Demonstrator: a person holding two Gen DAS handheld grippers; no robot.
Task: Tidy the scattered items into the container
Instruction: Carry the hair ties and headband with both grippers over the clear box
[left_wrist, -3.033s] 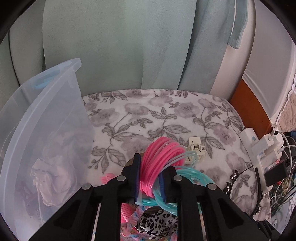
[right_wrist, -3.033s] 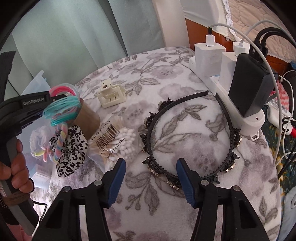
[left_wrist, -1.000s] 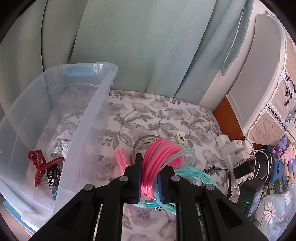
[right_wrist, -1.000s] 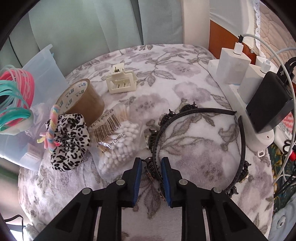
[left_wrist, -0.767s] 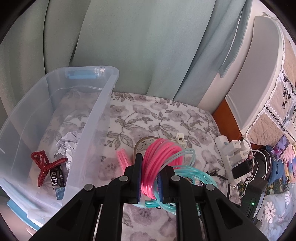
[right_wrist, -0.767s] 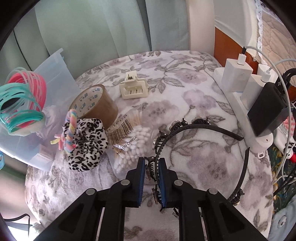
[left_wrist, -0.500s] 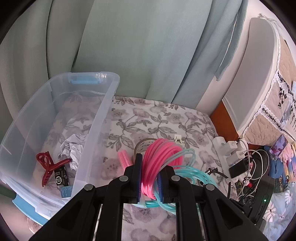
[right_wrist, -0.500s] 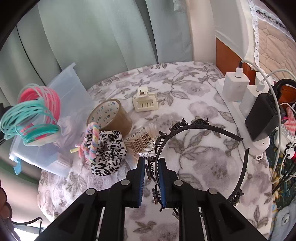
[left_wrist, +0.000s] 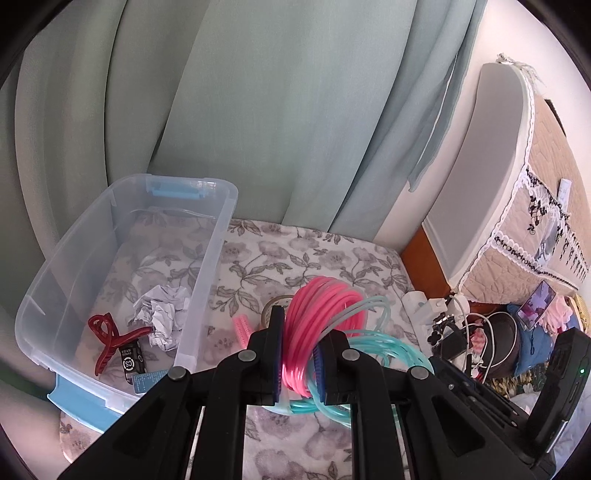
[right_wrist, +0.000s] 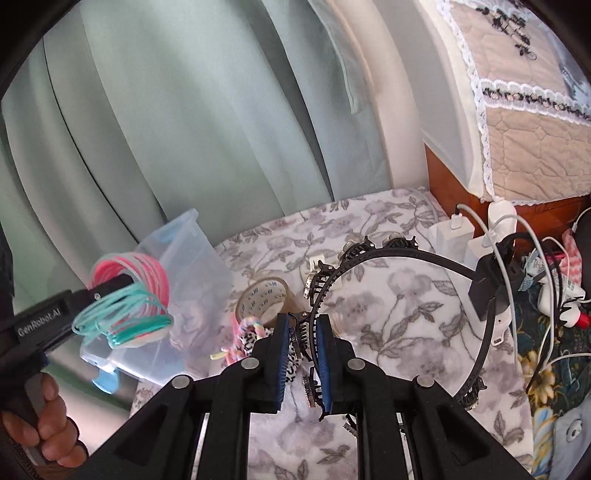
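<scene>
Here the clear container (left_wrist: 207, 258) sits at the left edge of the floral-covered surface (left_wrist: 317, 258), its top open, with a red claw clip (left_wrist: 107, 339) and crumpled paper (left_wrist: 162, 314) inside. Right of the container, the left gripper (left_wrist: 298, 360) clamps a bundle of pink and teal hoops (left_wrist: 317, 321) in the air. Further right, the right gripper (right_wrist: 300, 354) pinches the black headband (right_wrist: 399, 254), lifted clear, near the power strip (right_wrist: 495, 236).

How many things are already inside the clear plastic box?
4 that show: a red claw hair clip, crumpled white paper, a small black packet, and a blue card inside the clear plastic box. More may be hidden.
</scene>
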